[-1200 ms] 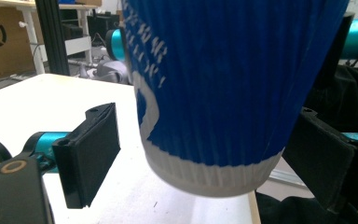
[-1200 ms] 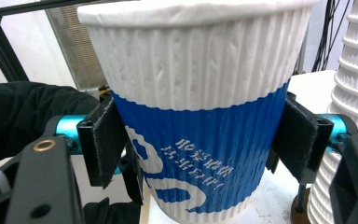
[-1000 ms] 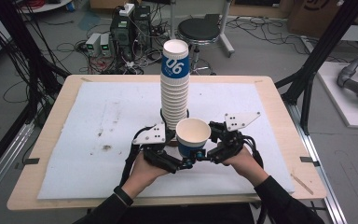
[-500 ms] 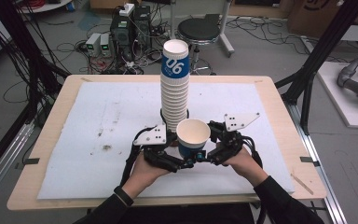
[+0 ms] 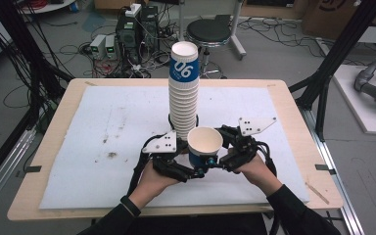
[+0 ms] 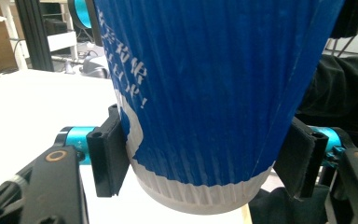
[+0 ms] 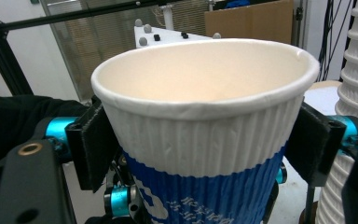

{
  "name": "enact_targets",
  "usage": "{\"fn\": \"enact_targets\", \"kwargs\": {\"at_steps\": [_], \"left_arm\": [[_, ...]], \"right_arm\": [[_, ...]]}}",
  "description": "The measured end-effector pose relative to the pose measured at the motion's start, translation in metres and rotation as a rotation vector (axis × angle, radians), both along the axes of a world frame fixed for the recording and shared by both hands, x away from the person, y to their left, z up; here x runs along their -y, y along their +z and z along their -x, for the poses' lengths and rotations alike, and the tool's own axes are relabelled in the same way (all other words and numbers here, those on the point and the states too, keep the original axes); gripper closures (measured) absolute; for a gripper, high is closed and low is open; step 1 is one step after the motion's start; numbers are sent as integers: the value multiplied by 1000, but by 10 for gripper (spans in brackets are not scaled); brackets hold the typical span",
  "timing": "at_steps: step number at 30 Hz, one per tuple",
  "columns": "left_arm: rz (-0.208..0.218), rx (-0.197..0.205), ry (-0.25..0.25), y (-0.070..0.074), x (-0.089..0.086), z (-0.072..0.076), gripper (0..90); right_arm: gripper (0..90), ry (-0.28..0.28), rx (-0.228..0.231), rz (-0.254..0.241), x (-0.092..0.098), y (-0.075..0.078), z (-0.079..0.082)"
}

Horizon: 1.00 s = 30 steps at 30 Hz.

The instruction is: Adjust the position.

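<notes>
A blue and white ribbed paper cup (image 5: 204, 143) is held upright just above the table between both grippers. My left gripper (image 5: 199, 169) comes in from the left and is shut on the cup's lower blue part (image 6: 205, 93). Both of its pads (image 6: 106, 161) press the wall near the base. My right gripper (image 5: 219, 151) comes in from the right and holds the cup (image 7: 205, 140) just under its rim. Its jaws have just been closing, and its pads (image 7: 91, 147) touch both sides. A tall stack of the same cups (image 5: 183, 93) stands right behind.
A white mat (image 5: 103, 127) covers the wooden table (image 5: 73, 93). The cup stack (image 7: 354, 70) stands close on the right in the right gripper view. Beyond the far edge are a black stool (image 5: 214, 30), computers and cables on the floor.
</notes>
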<state>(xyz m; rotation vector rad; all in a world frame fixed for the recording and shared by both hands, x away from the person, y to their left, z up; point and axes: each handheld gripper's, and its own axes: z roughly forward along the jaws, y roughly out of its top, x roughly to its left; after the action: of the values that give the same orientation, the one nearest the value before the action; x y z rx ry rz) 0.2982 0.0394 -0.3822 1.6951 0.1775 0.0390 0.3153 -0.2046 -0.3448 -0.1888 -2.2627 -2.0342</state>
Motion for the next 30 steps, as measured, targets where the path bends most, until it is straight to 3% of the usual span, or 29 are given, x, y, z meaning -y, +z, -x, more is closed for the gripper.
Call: {"fn": "enact_targets", "kwargs": {"at_steps": [7, 14, 20, 30], "left_arm": [[33, -14, 4, 3, 2, 2, 201], [49, -23, 5, 4, 1, 1, 202], [48, -15, 14, 5, -1, 2, 255], [33, -3, 8, 3, 0, 2, 261]], "right_arm": [[225, -1, 14, 15, -3, -3, 0], [226, -6, 19, 24, -5, -5, 2], [226, 1, 23, 29, -6, -5, 2], [184, 14, 4, 28, -7, -5, 2]]}}
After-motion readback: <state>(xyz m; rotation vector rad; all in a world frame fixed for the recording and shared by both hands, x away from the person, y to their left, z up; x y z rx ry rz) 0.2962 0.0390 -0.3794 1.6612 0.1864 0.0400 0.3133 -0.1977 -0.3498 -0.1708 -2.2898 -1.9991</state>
